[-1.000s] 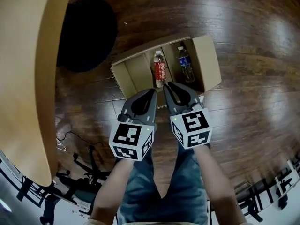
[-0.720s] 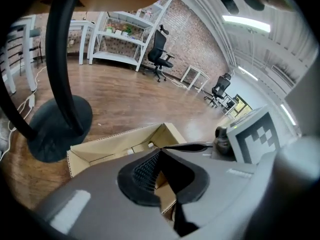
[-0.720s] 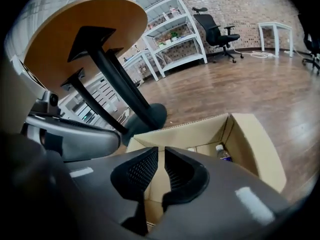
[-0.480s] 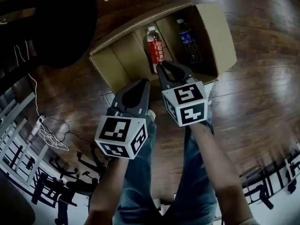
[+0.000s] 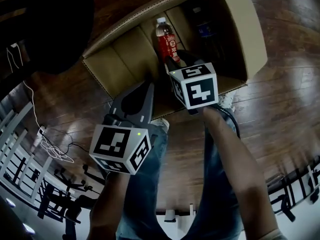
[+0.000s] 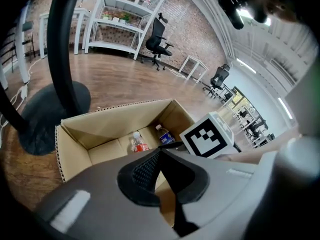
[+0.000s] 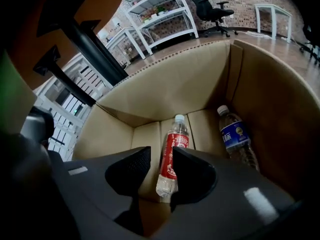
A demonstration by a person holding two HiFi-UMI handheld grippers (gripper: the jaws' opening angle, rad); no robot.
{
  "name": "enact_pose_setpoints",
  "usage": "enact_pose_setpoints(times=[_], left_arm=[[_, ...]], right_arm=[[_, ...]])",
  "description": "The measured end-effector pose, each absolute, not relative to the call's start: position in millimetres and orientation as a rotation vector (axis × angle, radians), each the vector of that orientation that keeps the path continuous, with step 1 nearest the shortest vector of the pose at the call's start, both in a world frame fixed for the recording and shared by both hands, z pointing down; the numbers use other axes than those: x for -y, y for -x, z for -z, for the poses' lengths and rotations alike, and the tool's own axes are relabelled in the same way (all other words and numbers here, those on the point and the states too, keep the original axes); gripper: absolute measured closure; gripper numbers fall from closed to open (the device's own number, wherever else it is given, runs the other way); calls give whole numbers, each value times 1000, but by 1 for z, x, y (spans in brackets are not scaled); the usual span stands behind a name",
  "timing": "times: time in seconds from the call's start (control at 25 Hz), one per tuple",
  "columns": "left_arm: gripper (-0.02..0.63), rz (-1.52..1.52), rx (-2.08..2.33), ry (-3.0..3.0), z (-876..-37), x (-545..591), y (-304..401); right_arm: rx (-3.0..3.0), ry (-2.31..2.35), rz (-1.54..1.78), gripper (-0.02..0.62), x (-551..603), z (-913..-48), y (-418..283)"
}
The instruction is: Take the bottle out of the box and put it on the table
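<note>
An open cardboard box (image 5: pixel 112 66) stands on the wooden floor. In it lie a red-labelled bottle (image 5: pixel 167 42) and, to its right in shadow, a blue-labelled bottle (image 5: pixel 205 32). My right gripper (image 5: pixel 175 63) reaches down into the box at the red bottle's lower end. Its jaws are opening, and the red bottle (image 7: pixel 172 154) shows in the gap of the right gripper (image 7: pixel 161 155), with the pads not pressing on it. The blue bottle (image 7: pixel 234 136) lies to the right. My left gripper (image 5: pixel 146 86) hangs shut over the box's near wall, holding nothing; in its own view the left gripper (image 6: pixel 159 153) points at the box (image 6: pixel 95 129).
A black round stand base (image 5: pixel 55 24) sits on the floor left of the box, with its pole (image 6: pixel 67 59) close by. White cables (image 5: pixel 50 149) lie on the floor at the left. The person's legs (image 5: pixel 165 184) are below the grippers. Shelves (image 6: pixel 125 24) and office chairs stand far off.
Both grippers have sunk toward the box, which now looms larger. The right gripper has entered the box by the red bottle and its jaws have parted. The left stays shut.
</note>
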State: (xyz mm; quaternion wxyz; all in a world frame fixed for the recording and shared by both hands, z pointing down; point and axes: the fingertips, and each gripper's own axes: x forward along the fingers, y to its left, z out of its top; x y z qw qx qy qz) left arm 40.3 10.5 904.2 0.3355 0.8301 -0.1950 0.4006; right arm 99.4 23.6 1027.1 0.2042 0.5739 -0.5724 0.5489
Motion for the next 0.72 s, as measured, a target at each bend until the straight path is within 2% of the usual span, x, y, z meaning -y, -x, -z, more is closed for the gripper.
enact_pose_setpoints(times=[0.36,0.72], left_arm=[[609,-1050,447,-2202,-922,-21,-36],[609,-1049,424,-2239,-938,-18,-41]], right_arm=[[1436,-1533,-1670,326,-9,-1091,-87],[1343,-1527,-1643,309,-4,-1126,-93]])
